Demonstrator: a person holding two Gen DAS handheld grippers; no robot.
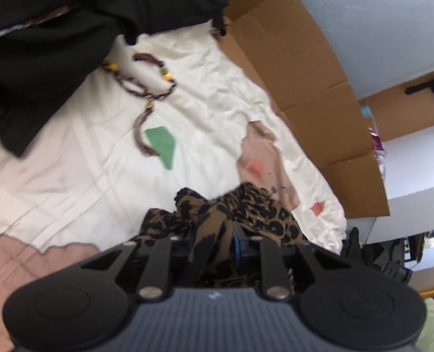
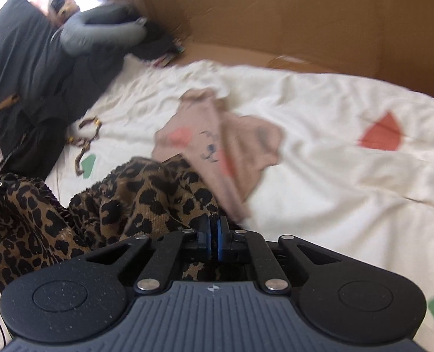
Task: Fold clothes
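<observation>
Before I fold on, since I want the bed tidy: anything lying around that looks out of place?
Yes: a braided cord with yellow beads lies loose and tangled on the white bedsheet, beside the black clothes. It is not clothing.

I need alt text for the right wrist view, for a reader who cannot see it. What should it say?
The right gripper is shut on an edge of a brown-and-black leopard-print garment bunched on a cream bed sheet with red and green patches. A small pink printed top lies just beyond, with dark clothes and a brown cardboard box behind.
</observation>
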